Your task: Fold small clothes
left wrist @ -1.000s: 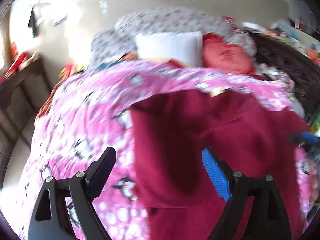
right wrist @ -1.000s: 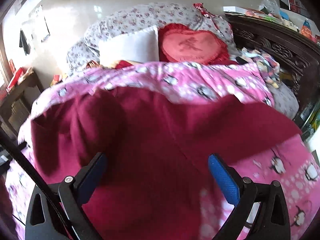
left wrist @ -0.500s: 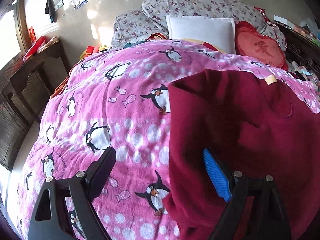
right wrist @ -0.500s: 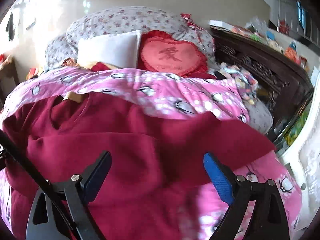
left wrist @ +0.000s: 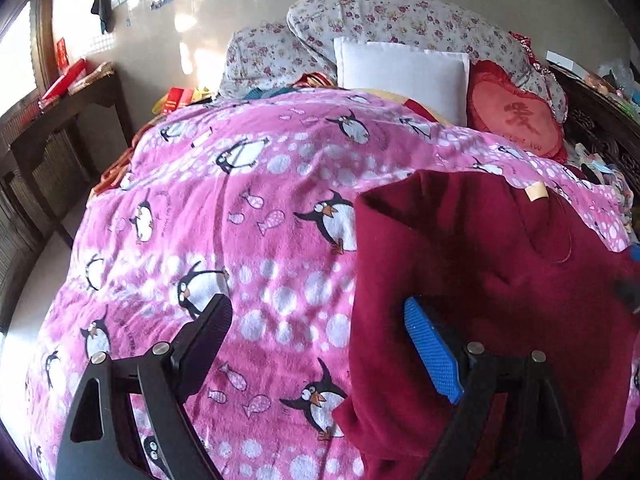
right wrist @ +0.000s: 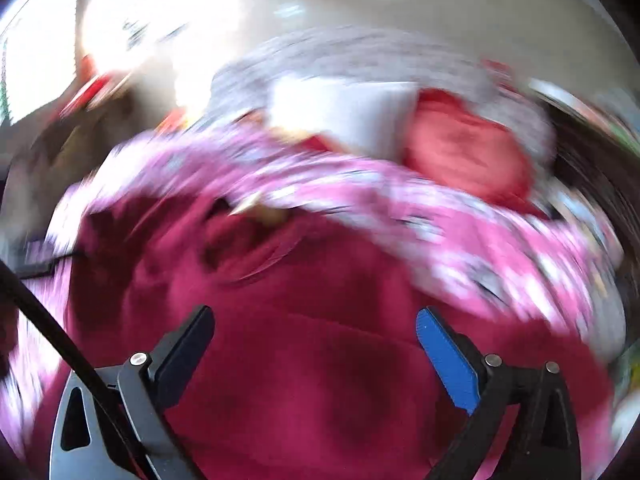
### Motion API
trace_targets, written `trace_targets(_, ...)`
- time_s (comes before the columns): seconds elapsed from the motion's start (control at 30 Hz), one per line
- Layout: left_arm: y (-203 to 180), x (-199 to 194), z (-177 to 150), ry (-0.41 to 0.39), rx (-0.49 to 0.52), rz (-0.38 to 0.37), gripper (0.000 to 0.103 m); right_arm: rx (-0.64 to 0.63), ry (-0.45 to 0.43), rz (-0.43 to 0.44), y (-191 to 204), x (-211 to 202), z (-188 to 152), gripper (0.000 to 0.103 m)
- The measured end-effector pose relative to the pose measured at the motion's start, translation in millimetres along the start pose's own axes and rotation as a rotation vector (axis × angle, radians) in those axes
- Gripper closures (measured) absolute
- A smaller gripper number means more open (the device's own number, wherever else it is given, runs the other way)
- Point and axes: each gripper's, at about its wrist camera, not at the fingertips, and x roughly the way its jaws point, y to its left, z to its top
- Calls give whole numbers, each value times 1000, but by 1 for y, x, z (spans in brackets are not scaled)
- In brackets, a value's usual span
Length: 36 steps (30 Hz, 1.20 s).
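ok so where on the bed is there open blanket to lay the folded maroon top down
Open patch: the penguin blanket left of the maroon top, reaching toward the bed's left edge. Crowded: the head end, with the white pillow, heart cushion and floral bedding. The right side is cluttered.

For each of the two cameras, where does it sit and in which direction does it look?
Left wrist: sits on the left tongs, looking along the open fingers up the bed to the white pillow; it sees the pink penguin blanket and the dark red garment at right; only the tongs show.
Right wrist: sits on the right tongs, open above the dark red garment, facing the same pillow; blurred; only the tongs and a black cable show.
Shared: garment, blanket, pillow, red heart cushion.
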Motion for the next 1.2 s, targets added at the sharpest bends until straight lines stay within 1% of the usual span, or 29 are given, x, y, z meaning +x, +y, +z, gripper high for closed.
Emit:
trace_targets(0.07, -3, 4, -3, 2, 23, 15, 16, -139, 54, -35, 16, 21, 0, 3)
trace_targets(0.1, -4, 6, -4, 5, 30, 25, 16, -179, 70, -37, 20, 28, -3, 20)
trace_targets(0.13, -4, 10, -4, 12, 34, 34, 16, -202, 94, -2, 22, 34, -7, 34)
trace_targets(0.17, -3, 14, -4, 20, 32, 36, 16, -203, 107, 34, 23, 37, -9, 43)
trace_targets(0.2, -2, 17, -4, 31, 18, 32, 16, -213, 84, 15, 25, 32, -10, 61)
trace_targets(0.23, 0, 19, -3, 34, 3, 26, 16, -228, 64, 5, 28, 26, -10, 74)
trace_targets(0.27, 3, 19, -2, 33, -18, 18, 16, -227, 42, -7, 30, 19, -8, 93)
trace_targets(0.37, 4, 11, 4, -2, -54, 14, 16, -176, 13, -15, 29, 5, 3, 95)
trace_targets(0.43, 2, 6, 8, -33, -60, 24, 16, -162, -45, -62, 29, -4, 13, 95)
trace_targets(0.5, -3, 6, 12, -41, -51, 37, 16, -91, -85, -110, 17, -7, 20, 96)
trace_targets(0.53, -6, 9, 12, -35, -42, 44, 16, -59, -75, -121, 13, -3, 22, 96)
trace_targets(0.6, -10, 15, 12, -23, -31, 65, 16, 5, 3, -100, 1, 22, 19, 94)
trace_targets(0.63, -10, 18, 11, -16, -33, 71, 16, 23, 25, -98, -1, 29, 15, 92)
trace_targets(0.67, -10, 19, 11, -10, -38, 69, 16, 40, 34, -92, -5, 33, 11, 82)
trace_targets(0.7, -9, 18, 10, -9, -46, 63, 16, 57, 26, -93, -10, 29, 7, 61)
trace_targets(0.73, -7, 14, 8, -16, -52, 62, 16, 90, 7, -101, -18, 19, 4, 48)
trace_targets(0.77, -7, 11, 6, -23, -52, 67, 16, 122, -18, -99, -25, 8, 0, 29)
trace_targets(0.8, -8, 5, 4, -38, -48, 77, 16, 155, -50, -96, -31, -6, -4, 25)
trace_targets(0.87, -9, -4, 1, -66, -47, 75, 16, 216, -94, -115, -47, -33, -14, 25)
trace_targets(0.9, -11, -7, -1, -75, -52, 64, 16, 240, -97, -130, -52, -40, -20, 28)
trace_targets(0.93, -13, -8, -4, -76, -57, 50, 16, 259, -96, -128, -55, -43, -25, 35)
trace_targets(0.97, -16, -6, -7, -69, -55, 40, 16, 257, -70, -111, -56, -40, -31, 50)
trace_targets(1.0, -22, -1, -10, -52, -42, 37, 16, 241, -19, -115, -54, -29, -36, 59)
trace_targets(1.03, -27, 6, -13, -28, -26, 46, 16, 226, 39, -144, -52, -16, -43, 61)
trace_targets(1.07, -31, 13, -16, -1, -11, 57, 16, 223, 70, -163, -52, -6, -50, 61)
trace_targets(1.1, -36, 25, -20, 47, 12, 62, 16, 241, 43, -163, -54, -4, -54, 61)
trace_targets(1.13, -38, 33, -23, 82, 25, 59, 16, 272, 34, -136, -59, -7, -56, 61)
trace_targets(1.17, -38, 36, -26, 94, 24, 57, 16, 330, 37, -94, -68, -14, -57, 61)
trace_targets(1.2, -35, 35, -27, 88, 13, 49, 16, 375, 34, -64, -75, -21, -56, 59)
